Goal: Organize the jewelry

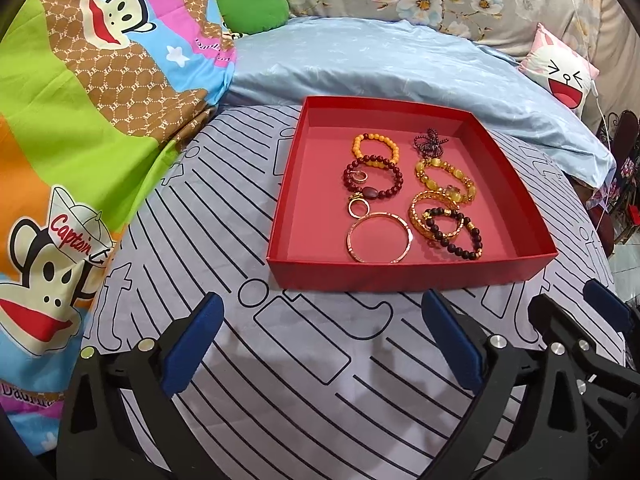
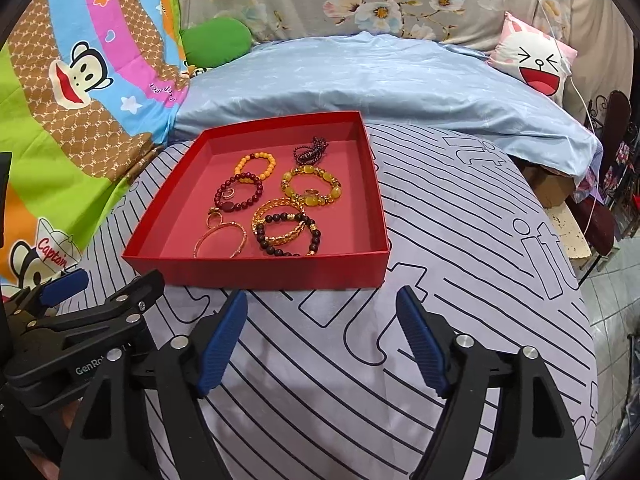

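A shallow red tray lies on the striped bedsheet and holds several pieces of jewelry. Among them are an orange bead bracelet, a dark red bead bracelet, a gold bangle, a yellow stone bracelet and a dark bead bracelet. My left gripper hovers just short of the tray's near wall, open and empty. My right gripper is beside it, also open with nothing between its fingers. The tray shows in the right wrist view, ahead and to the left.
A cartoon-monkey blanket is piled on the left. A light blue quilt lies behind the tray, with a white rabbit cushion at the back right. The bed's edge drops to a tiled floor on the right.
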